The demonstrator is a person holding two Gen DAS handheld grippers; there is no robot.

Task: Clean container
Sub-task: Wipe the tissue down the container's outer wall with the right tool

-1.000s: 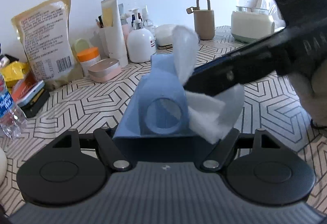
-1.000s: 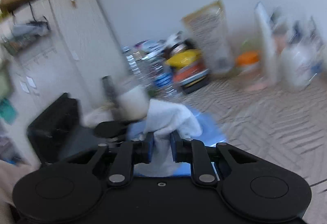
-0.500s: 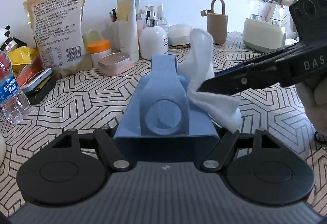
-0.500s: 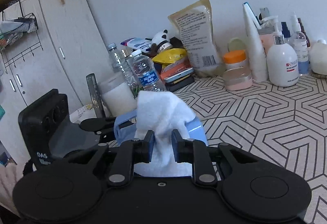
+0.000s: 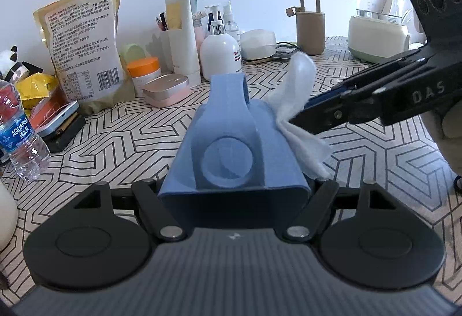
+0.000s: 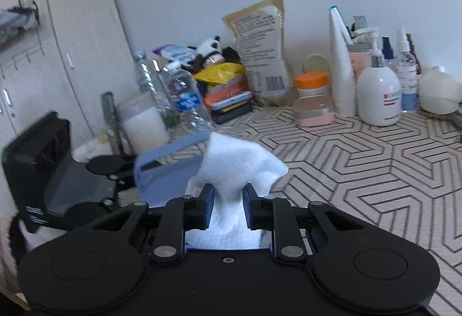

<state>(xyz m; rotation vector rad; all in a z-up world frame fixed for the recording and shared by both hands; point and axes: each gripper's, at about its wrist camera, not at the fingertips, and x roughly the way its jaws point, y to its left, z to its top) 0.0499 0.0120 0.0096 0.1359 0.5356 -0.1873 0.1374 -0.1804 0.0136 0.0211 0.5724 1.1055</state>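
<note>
Blue container [image 5: 234,148] clamped in left gripper [image 5: 235,194], long axis pointing away (mid-frame); white wipe [image 6: 234,171] pinched by right gripper [image 6: 228,202], touching its right flank.

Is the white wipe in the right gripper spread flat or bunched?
Bunched: the white wipe is pinched between the right gripper fingers, its loose corners flaring against the blue container.

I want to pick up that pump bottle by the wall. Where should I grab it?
Grip the pump bottle around its wide white body, coming from the front. It stands upright, its thin pump head looks poor to pinch, and a tube and other bottles crowd its sides and back.
</note>
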